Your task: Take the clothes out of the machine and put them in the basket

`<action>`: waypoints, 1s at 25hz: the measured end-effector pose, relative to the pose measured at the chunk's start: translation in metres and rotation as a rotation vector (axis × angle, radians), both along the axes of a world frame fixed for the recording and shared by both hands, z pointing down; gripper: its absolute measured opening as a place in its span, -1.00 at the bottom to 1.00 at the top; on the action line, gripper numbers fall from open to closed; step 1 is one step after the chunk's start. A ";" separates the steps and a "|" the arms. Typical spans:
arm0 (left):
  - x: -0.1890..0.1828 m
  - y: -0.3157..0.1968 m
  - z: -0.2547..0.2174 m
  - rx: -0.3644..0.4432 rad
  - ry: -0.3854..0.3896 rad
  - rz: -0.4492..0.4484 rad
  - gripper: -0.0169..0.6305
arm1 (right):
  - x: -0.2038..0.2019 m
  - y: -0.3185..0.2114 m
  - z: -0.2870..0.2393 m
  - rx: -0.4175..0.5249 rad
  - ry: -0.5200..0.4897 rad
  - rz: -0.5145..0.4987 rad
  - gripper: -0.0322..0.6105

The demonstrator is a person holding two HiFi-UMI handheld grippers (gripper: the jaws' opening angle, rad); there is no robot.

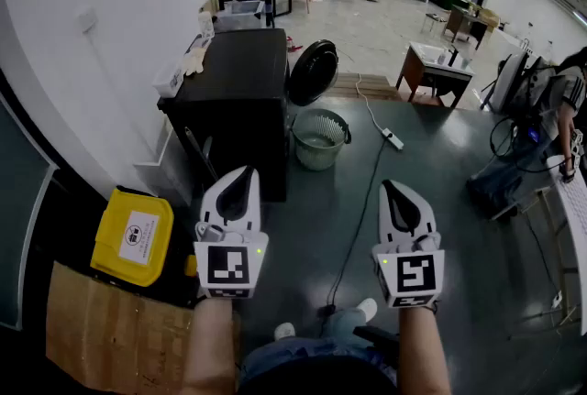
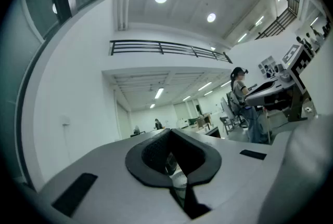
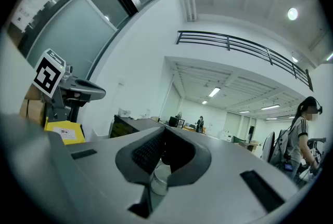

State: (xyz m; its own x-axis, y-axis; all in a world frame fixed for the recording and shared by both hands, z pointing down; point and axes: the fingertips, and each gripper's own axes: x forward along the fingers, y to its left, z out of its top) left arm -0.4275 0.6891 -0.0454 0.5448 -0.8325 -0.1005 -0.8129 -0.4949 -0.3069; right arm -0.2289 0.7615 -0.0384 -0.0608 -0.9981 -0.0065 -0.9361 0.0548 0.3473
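You hold both grippers out in front of you, side by side and well apart, pointing roughly level.

The left gripper (image 1: 244, 175) has its jaws clenched together with nothing between them. The right gripper (image 1: 394, 192) is the same: jaws pressed shut and empty.

The machine (image 1: 237, 82) is a tall black box standing ahead of you and a little to the left, against the white wall (image 1: 110, 36). In the head view the left jaws' tips overlap its lower front corner, but you cannot tell whether they touch it. The inside of the machine is hidden in every view.

The basket (image 1: 316, 160) is a round, pale green tub on the floor (image 1: 431, 201), just beside the machine's right side. It stands upright with its mouth facing up. It lies ahead of the gap between your two grippers, nearer the left one, and apart from both.

A round black disc (image 1: 312, 71) leans behind the basket at the machine's far right corner.

On the left, a yellow box (image 1: 134, 235) sits low beside the machine, with a sheet of cardboard (image 1: 101, 329) nearer you, so that side is crowded.

A thin black cable (image 1: 362, 210) runs along the floor between the grippers, from near your feet up to a white power strip (image 1: 393, 138) to the right of the basket.

The dark floor under the right gripper is bare apart from the cable. A person (image 1: 550, 109) stands at the far right edge.
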 end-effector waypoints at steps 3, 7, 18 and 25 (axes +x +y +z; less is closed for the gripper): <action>-0.007 -0.003 0.005 -0.023 0.007 -0.006 -0.94 | -0.007 -0.003 0.002 0.010 0.038 -0.026 -0.90; -0.009 -0.010 0.016 -0.095 0.039 -0.023 -0.95 | -0.003 -0.006 0.006 -0.003 0.021 -0.003 -0.90; 0.034 -0.038 0.017 -0.168 0.114 0.027 0.73 | 0.037 -0.048 0.015 0.004 -0.328 -0.063 0.86; 0.078 -0.075 0.025 -0.199 0.080 -0.039 0.78 | 0.079 -0.087 0.014 -0.024 -0.283 -0.100 0.86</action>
